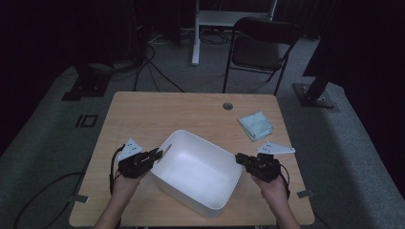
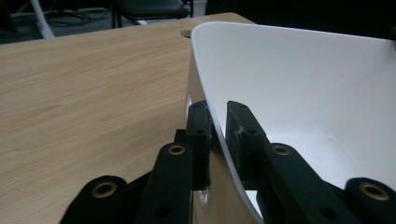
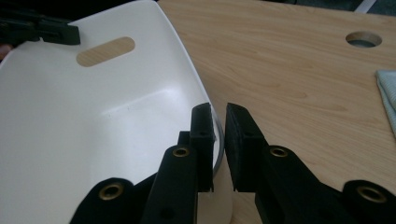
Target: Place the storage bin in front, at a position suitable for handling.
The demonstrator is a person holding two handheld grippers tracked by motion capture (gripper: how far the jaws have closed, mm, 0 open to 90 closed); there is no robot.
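A white plastic tub (image 1: pixel 196 167) with nothing in it stands on the wooden table (image 1: pixel 191 109), turned at an angle. My left gripper (image 1: pixel 160 153) is at its left wall and is shut on the rim. In the left gripper view the two pads of that gripper (image 2: pixel 218 121) pinch the thin white wall (image 2: pixel 303 84) between them. My right gripper (image 1: pixel 239 158) is shut on the opposite rim, and the right gripper view shows this gripper (image 3: pixel 218 126) clamping the tub's edge (image 3: pixel 93 116). The left gripper (image 3: pixel 42 28) appears across the tub, above a handle slot (image 3: pixel 105 50).
A folded pale green cloth (image 1: pixel 256 125) lies on the table to the right of the tub. A round cable hole (image 1: pixel 228 106) sits near the far edge. A dark folding chair (image 1: pixel 260 47) and a white desk leg (image 1: pixel 195 33) stand beyond the table.
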